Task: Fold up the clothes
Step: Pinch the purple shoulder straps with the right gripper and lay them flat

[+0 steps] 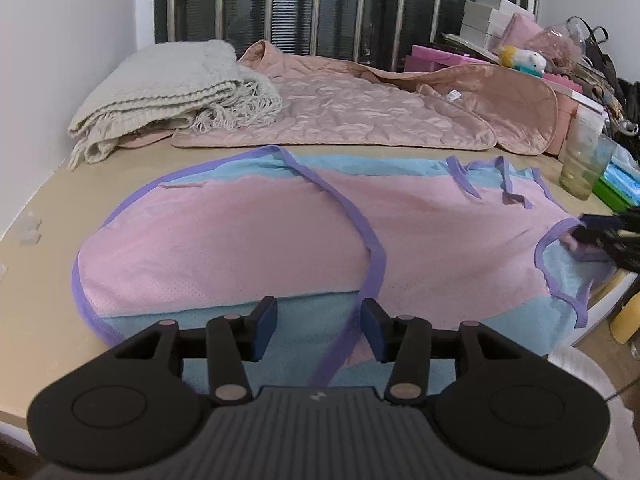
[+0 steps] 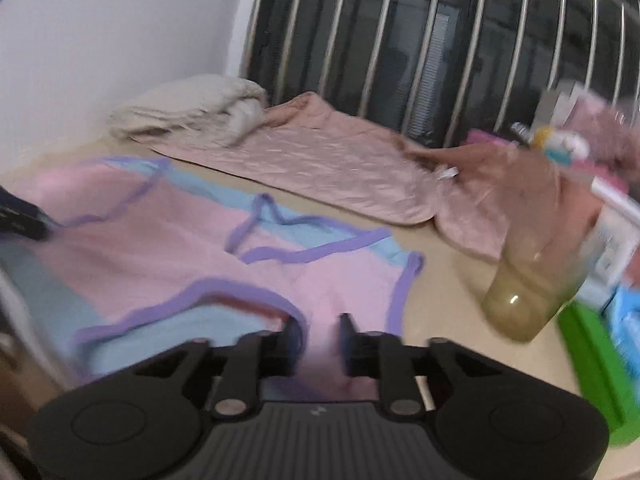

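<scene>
A pink and light-blue sleeveless top with purple trim (image 1: 260, 236) lies spread on the beige table (image 1: 44, 320). My left gripper (image 1: 319, 328) is open, its fingers astride the near blue hem and a purple trim strip. My right gripper (image 2: 319, 344) hovers over the top's pink shoulder part (image 2: 320, 288), jaws partly open with fabric between them; the view is blurred. The right gripper also shows at the right edge of the left wrist view (image 1: 596, 236), at the purple armhole. The left gripper's tip shows at the left edge of the right wrist view (image 2: 24, 220).
A folded cream knit blanket (image 1: 160, 88) and a pink quilted jacket (image 1: 360, 112) lie at the back. A plastic cup of yellowish liquid (image 1: 586, 164) stands right, close to my right gripper (image 2: 528, 292). Boxes, toys and green and blue packs (image 1: 616, 188) crowd the right edge. Window bars stand behind.
</scene>
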Available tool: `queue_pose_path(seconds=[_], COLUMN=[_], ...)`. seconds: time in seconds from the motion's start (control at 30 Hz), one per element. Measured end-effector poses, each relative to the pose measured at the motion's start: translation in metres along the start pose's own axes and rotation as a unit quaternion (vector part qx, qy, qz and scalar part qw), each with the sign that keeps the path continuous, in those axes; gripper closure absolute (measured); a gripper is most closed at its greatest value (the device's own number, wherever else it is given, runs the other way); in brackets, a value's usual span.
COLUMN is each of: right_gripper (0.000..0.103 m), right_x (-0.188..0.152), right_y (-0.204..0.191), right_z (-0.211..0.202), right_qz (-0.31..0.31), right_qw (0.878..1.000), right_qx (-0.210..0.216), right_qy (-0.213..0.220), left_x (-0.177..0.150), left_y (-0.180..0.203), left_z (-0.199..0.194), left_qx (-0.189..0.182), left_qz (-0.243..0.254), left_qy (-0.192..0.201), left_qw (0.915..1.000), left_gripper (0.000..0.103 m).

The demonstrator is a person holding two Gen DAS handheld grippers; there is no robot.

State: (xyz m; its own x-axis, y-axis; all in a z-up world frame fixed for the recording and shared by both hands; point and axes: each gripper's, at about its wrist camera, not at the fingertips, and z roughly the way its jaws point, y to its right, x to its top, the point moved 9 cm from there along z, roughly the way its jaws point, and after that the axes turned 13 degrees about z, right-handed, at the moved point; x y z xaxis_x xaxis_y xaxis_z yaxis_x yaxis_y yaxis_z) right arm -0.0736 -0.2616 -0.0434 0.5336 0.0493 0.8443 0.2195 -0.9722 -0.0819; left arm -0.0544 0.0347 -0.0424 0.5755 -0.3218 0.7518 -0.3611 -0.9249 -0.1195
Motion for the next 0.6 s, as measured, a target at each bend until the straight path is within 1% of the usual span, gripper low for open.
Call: queue_pose_path(seconds=[0.07, 0.13, 0.17, 0.2, 0.23, 0.3, 0.33, 0.37, 0.4, 0.43, 0.47, 0.5, 0.57, 0.6], right_gripper=[0.052, 0.052, 0.053, 0.053, 0.053, 0.055, 0.059, 0.069, 0.072, 0.073, 0.079, 0.098, 0.1, 0.1], right_x=[0.013, 0.036, 0.047, 0.057, 0.065, 0.076, 0.079, 0.082, 0.083, 0.082, 0.081, 0.08, 0.082, 0.086], right_y=[-0.007, -0.008, -0.008, -0.009, -0.013, -0.023, -0.028, -0.031, -0.031, -0.031, -0.031, -0.032, -0.034, -0.033], right_z=[-0.022, -0.028, -0.023, -0.011, 0.007, 0.051, 0.073, 0.093, 0.109, 0.123, 0.135, 0.142, 0.144, 0.144], right_qz=[0.021, 0.057, 0.076, 0.089, 0.092, 0.084, 0.078, 0.077, 0.077, 0.076, 0.077, 0.077, 0.075, 0.085], right_qw=[0.998, 0.993, 0.99, 0.988, 0.988, 0.989, 0.989, 0.989, 0.989, 0.988, 0.987, 0.987, 0.988, 0.988], right_qx=[0.056, 0.096, 0.11, 0.119, 0.124, 0.117, 0.112, 0.106, 0.097, 0.087, 0.079, 0.076, 0.073, 0.072], right_qy=[0.017, 0.035, 0.035, 0.027, 0.01, -0.03, -0.05, -0.069, -0.086, -0.102, -0.114, -0.119, -0.115, -0.109], left_x=[0.004, 0.01, 0.013, 0.017, 0.02, 0.021, 0.019, 0.017, 0.015, 0.013, 0.012, 0.011, 0.011, 0.011], left_y=[-0.004, -0.008, -0.008, -0.007, -0.006, 0.0, 0.002, 0.003, 0.004, 0.004, 0.003, 0.003, 0.002, 0.002], left_z=[-0.001, -0.002, 0.0, 0.002, 0.004, 0.009, 0.012, 0.014, 0.015, 0.015, 0.014, 0.014, 0.015, 0.015], left_qx=[0.002, 0.005, 0.003, 0.0, -0.003, -0.009, -0.005, 0.0, 0.004, 0.005, 0.005, 0.004, 0.001, 0.002], left_qz=[-0.008, -0.013, -0.015, -0.018, -0.02, -0.018, -0.015, -0.012, -0.011, -0.011, -0.012, -0.013, -0.011, -0.009], left_qy=[0.003, 0.011, 0.014, 0.017, 0.02, 0.017, 0.011, 0.006, 0.001, 0.002, 0.004, 0.005, 0.004, 0.003], left_qw=[1.0, 0.9998, 0.9998, 0.9997, 0.9996, 0.9997, 0.9998, 0.9999, 0.9999, 0.9999, 0.9999, 0.9999, 0.9999, 1.0], left_gripper=[0.056, 0.056, 0.056, 0.055, 0.055, 0.055, 0.055, 0.055, 0.055, 0.054, 0.054, 0.054, 0.053, 0.053])
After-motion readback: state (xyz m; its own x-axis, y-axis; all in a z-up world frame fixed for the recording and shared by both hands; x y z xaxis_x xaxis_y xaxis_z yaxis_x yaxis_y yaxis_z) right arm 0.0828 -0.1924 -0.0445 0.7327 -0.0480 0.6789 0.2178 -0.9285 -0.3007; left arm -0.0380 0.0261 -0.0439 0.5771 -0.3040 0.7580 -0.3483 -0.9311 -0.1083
